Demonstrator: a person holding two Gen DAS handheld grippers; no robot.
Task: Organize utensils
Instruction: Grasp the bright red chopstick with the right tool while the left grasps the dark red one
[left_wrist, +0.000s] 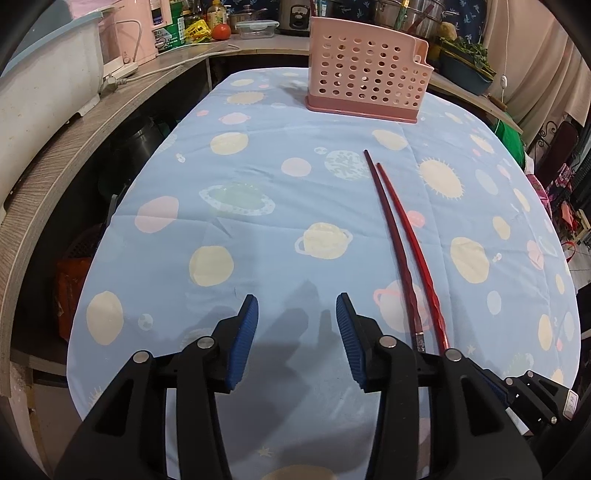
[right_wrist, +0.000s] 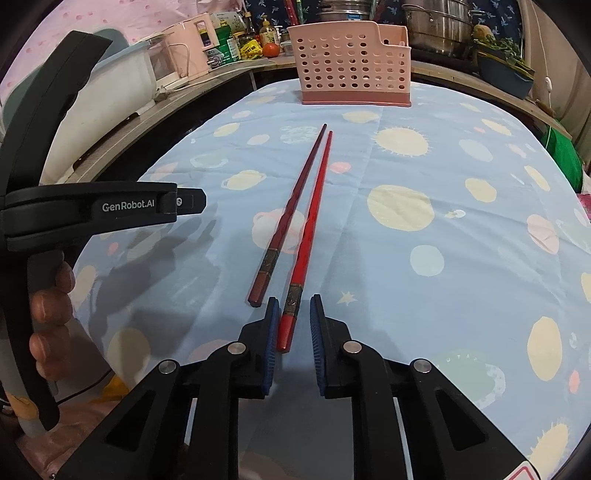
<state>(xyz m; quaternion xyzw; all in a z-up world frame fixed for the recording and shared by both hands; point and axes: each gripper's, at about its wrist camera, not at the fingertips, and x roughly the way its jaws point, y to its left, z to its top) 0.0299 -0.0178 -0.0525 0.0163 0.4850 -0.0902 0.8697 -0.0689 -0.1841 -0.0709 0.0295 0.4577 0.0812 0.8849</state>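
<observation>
Two chopsticks lie side by side on the blue planet-print tablecloth (right_wrist: 461, 177): a dark red one (right_wrist: 295, 199) and a bright red one (right_wrist: 314, 206). My right gripper (right_wrist: 293, 301) straddles the near end of the bright red chopstick. Its jaws are narrow, the left pad rests against the stick, and a sliver of cloth shows before the right pad. The stick still lies flat. My left gripper (left_wrist: 297, 302) hovers open and empty over the cloth, left of the dark chopstick (left_wrist: 391, 229) and the bright one (left_wrist: 410, 236). The pink perforated utensil holder (left_wrist: 365, 74) stands at the far end.
A person's hand (right_wrist: 48, 314) holds the left gripper's handle at the left edge of the right wrist view. A wooden counter (left_wrist: 74, 140) with appliances, bottles and a tomato wraps the table's left and far sides. Steel pots (right_wrist: 436, 26) stand behind the holder.
</observation>
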